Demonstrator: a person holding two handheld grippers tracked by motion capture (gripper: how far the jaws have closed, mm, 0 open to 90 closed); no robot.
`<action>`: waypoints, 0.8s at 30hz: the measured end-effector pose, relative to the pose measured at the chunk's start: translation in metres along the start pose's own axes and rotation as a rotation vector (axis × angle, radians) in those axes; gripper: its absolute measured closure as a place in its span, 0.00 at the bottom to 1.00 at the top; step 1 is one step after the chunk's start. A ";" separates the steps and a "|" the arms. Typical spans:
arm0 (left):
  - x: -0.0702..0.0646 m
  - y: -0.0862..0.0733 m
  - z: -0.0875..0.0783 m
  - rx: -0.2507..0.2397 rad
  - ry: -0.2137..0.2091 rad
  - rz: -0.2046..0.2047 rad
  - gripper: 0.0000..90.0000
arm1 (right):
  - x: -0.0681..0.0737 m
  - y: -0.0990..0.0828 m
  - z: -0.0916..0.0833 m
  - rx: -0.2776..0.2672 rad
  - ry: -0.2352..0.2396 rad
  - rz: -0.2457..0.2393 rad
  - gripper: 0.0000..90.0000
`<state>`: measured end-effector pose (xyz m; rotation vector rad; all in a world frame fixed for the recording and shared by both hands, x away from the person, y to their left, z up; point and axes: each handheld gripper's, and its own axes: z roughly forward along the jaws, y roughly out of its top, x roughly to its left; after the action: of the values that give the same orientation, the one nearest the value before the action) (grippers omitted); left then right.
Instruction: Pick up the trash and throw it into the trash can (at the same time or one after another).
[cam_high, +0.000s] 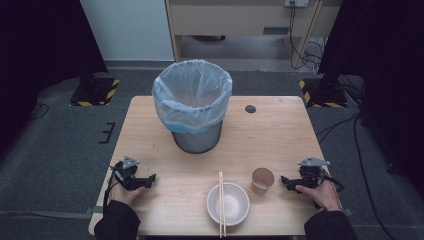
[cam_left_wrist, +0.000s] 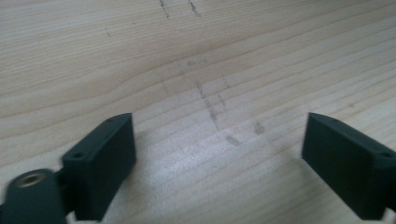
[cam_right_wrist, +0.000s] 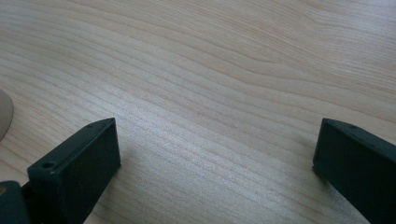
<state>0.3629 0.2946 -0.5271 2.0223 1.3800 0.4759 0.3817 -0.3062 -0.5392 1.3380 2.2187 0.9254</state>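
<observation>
The paper cup (cam_high: 262, 180) sits just beside the wide-open, empty right gripper (cam_high: 286, 181); left gripper (cam_high: 149, 180) likewise.

Black sleeves at both wrists — black tongs (cam_high: 150, 179) with grey three-cornered top plates, cables trailing.

Pale grained wood table (cam_high: 280, 130), matt black plastic jaws, paper cup (cam_high: 262, 180)

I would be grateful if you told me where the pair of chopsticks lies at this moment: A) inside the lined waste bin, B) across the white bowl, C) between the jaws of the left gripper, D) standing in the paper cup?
B: in the high view the chopsticks lie across the rim of the white bowl, beside the paper cup and nearer the person than the lined bin.
</observation>
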 end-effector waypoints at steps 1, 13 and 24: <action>-0.001 0.001 -0.002 0.000 0.002 -0.004 0.16 | 0.000 0.000 0.000 0.000 0.001 0.000 0.01; -0.024 0.018 -0.027 -0.130 0.014 0.043 0.20 | 0.000 0.000 0.000 0.000 0.000 0.000 0.01; -0.071 0.032 -0.043 -0.247 -0.100 0.104 0.26 | 0.000 0.000 0.000 0.000 0.001 -0.003 0.01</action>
<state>0.3319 0.2344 -0.4704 1.8948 1.1026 0.5541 0.3817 -0.3063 -0.5392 1.3344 2.2207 0.9258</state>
